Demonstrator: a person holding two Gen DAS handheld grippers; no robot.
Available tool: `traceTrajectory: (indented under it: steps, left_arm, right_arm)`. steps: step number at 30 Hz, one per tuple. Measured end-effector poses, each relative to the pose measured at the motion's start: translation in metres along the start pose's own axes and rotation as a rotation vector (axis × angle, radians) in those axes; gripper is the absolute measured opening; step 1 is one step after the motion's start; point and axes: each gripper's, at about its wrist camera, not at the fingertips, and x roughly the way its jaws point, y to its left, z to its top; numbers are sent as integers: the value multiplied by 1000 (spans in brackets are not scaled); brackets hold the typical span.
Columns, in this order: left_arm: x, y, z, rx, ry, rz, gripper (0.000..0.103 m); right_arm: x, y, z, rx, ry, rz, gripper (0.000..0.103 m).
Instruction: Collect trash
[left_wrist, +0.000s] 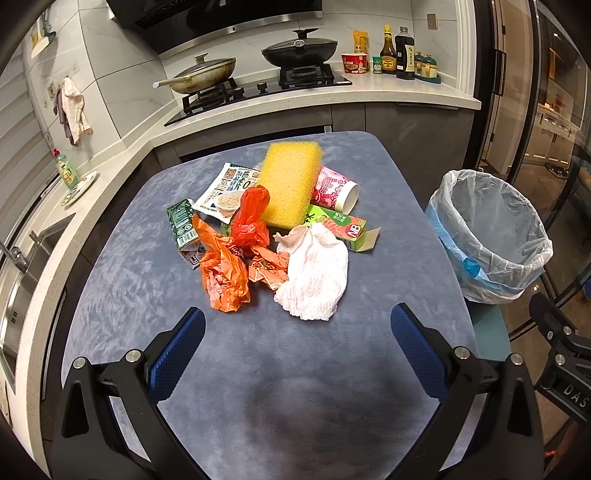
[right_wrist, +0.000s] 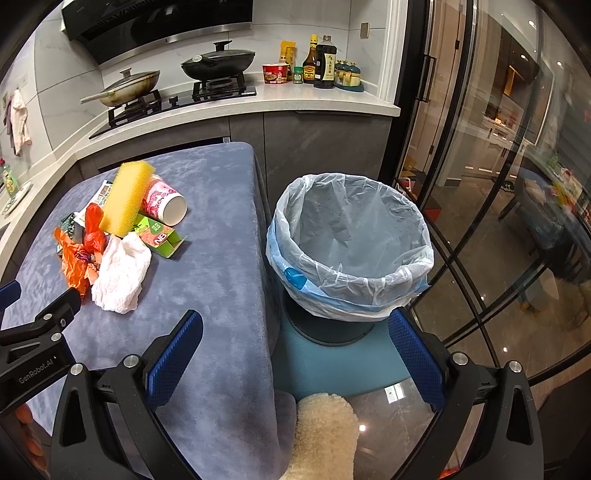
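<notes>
A heap of trash lies on the blue-grey cloth table (left_wrist: 129, 280): a crumpled white tissue (left_wrist: 314, 273), orange plastic wrappers (left_wrist: 223, 273), a knotted red bag (left_wrist: 251, 218), a yellow sponge (left_wrist: 290, 182), a pink paper cup (left_wrist: 336, 190) on its side, a green box (left_wrist: 343, 229), a green carton (left_wrist: 183, 230) and a white snack pouch (left_wrist: 225, 188). My left gripper (left_wrist: 297, 350) hangs open over bare cloth just short of the tissue. The bin (right_wrist: 351, 251), lined with a clear bag, stands right of the table. My right gripper (right_wrist: 295, 354) is open near the bin, holding nothing.
A kitchen counter (left_wrist: 295, 99) runs behind the table with a hob, two lidded pans (left_wrist: 299, 48) and sauce bottles (left_wrist: 397, 51). A sink (left_wrist: 22, 280) lies at the left. Glass doors (right_wrist: 480, 184) stand on the right. A fluffy cream thing (right_wrist: 325, 432) lies below the right gripper.
</notes>
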Motion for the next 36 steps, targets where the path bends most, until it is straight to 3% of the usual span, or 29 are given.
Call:
traceTrajectory:
  steps: [20,32,36]
  left_arm:
    - [1,2,1,20,-17,-28,96]
    - [1,6,2,28,-68,-115,96]
    - [6,19,2,9,-52,-138,96]
  right_arm:
    - [-4,4,1,16,-10,-24,96]
    - [-7,6,-2,45,-17,-67,96]
    - [-7,14,-3,50,-18,-64,96]
